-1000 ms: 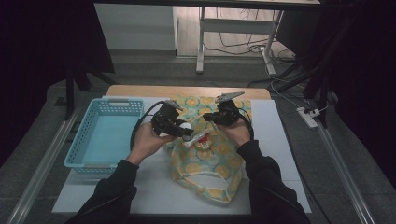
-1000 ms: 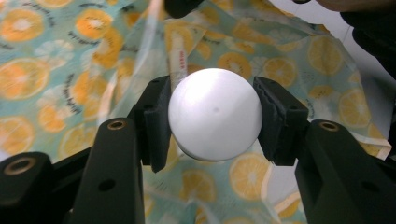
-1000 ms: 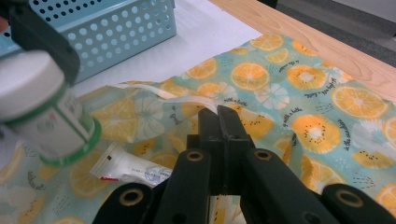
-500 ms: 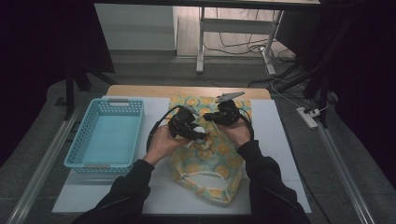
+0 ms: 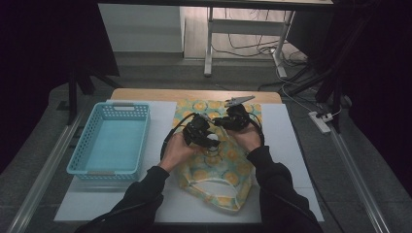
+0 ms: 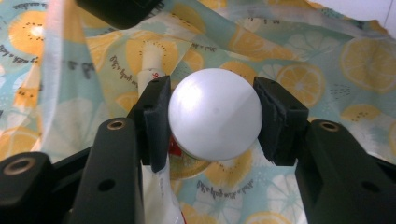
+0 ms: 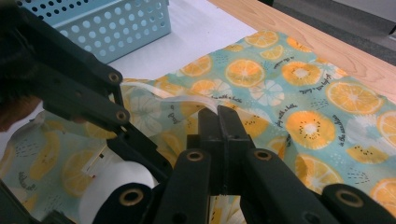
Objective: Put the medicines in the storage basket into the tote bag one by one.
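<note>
1. Left gripper (image 5: 208, 141) was seen at the centre of the high view, its pads pressed on either side of a white round-capped bottle (image 6: 215, 114), which was held over the fruit-print bag (image 5: 218, 160).
2. Right gripper (image 5: 228, 121) was found just right of it, jaws pressed together on the bag's white-edged rim (image 7: 196, 103), which was lifted off the rest of the cloth.
3. Part of a label with red print was noted on the bottle's body below the cap in the left gripper view; what it said could not be read.
4. In the right gripper view, the left gripper's black arms crossed the left half of the frame, hiding part of the bag's mouth.
5. A light-blue perforated basket (image 5: 109, 141) was seen at the left of the high view, well apart from the bag, with nothing visible inside it.
6. Bag and basket were laid on a white mat (image 5: 291, 141), which covered a wooden table (image 5: 145, 94) whose bare edge showed along the far side.
7. Beyond the table, a grey floor, metal stand legs (image 5: 209, 43) and loose cables (image 5: 252, 46) were seen at the top of the frame; the sides of the room were dark.
</note>
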Motion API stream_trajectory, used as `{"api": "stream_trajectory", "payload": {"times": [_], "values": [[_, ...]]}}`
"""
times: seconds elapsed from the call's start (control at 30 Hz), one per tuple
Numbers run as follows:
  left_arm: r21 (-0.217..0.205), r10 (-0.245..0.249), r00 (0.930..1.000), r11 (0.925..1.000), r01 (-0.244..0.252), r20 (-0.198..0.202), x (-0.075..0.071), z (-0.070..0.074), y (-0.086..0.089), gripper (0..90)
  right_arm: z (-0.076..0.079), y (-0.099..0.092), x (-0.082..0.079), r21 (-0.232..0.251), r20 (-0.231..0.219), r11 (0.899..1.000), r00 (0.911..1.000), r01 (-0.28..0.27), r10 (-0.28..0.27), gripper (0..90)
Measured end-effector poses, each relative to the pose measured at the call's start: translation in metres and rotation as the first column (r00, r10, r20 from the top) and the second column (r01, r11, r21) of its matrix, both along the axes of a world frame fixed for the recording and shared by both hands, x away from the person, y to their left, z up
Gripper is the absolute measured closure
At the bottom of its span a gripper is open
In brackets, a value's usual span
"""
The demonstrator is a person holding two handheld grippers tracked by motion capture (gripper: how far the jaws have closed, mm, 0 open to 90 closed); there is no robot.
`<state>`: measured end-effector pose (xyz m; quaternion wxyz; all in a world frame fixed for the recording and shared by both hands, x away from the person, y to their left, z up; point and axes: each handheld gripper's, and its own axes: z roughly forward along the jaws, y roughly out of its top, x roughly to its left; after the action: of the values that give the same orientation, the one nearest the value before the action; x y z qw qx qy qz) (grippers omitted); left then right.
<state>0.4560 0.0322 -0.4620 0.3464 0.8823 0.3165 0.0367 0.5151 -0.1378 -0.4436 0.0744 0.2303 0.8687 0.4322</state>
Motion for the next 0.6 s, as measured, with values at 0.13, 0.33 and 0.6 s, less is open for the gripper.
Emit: {"api": "stream_trajectory", "payload": {"times": [0.13, 0.33, 0.6], "values": [[0.027, -0.004, 0.9999, 0.9996, 0.004, 0.014, 0.0022, -0.0048, -0.0044, 50.4, -0.0002, -0.0002, 0.0001, -0.001, 0.000, 1.000, 1.0000, 0.002, -0.002, 90.0], [0.054, -0.002, 0.9996, 0.9986, 0.000, 0.027, 0.0041, -0.0104, -0.0084, 50.2, -0.0009, -0.0001, 0.0000, 0.000, -0.001, 1.000, 1.0000, 0.002, -0.002, 90.0], [0.051, -0.004, 0.9996, 0.9987, 0.002, 0.028, 0.0043, -0.0106, -0.0089, 47.9, -0.0022, -0.0012, -0.0001, -0.001, -0.001, 1.000, 1.0000, 0.000, 0.000, 90.0]]}}
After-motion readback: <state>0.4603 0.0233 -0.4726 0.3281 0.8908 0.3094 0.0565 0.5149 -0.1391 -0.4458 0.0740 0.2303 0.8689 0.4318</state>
